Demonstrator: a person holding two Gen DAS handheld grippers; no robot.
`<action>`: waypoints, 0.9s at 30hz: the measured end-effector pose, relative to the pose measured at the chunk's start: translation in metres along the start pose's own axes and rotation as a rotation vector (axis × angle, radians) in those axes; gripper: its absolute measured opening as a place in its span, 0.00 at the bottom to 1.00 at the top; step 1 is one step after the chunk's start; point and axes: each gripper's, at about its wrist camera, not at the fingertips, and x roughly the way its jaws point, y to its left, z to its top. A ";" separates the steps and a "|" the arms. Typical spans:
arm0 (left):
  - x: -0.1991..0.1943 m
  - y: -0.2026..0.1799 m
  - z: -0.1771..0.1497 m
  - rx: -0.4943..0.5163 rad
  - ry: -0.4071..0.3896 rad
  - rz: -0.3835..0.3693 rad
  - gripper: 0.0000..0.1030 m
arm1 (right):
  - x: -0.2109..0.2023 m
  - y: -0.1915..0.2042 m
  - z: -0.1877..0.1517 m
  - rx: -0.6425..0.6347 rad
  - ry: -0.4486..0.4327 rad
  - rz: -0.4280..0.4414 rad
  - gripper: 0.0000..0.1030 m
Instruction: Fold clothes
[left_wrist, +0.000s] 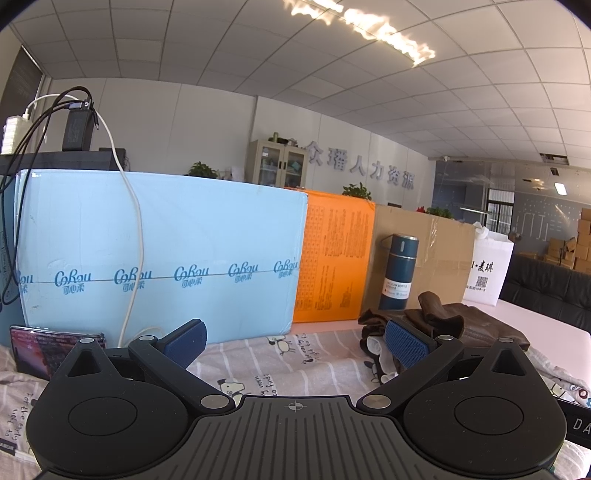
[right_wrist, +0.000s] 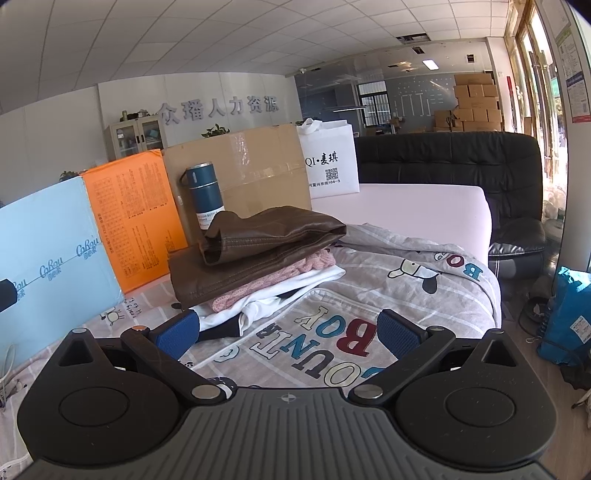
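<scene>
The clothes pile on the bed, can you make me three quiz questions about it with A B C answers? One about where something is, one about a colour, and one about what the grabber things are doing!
1. What lies on top of the clothes pile?
A. a brown leather garment
B. a white bag
C. a phone

2. What colour is the bottle behind the pile?
A. red
B. dark blue
C. yellow

3. How is the right gripper?
A. shut on a pink garment
B. shut on the bottle
C. open, holding nothing

Answers:
1 A: the brown leather garment rests above the pink garment and the white garment.
2 B: its body is dark blue.
3 C: its blue fingers stand wide apart over the bedsheet.
</scene>
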 end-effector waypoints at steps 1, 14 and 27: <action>0.000 0.000 0.000 0.000 0.000 0.000 1.00 | 0.000 0.000 0.000 -0.001 0.000 0.000 1.00; 0.002 0.000 -0.001 -0.001 0.008 0.005 1.00 | 0.001 0.001 -0.001 -0.009 0.007 0.013 1.00; 0.009 0.001 -0.004 0.002 0.029 -0.006 1.00 | 0.006 0.004 -0.005 -0.017 0.024 0.012 1.00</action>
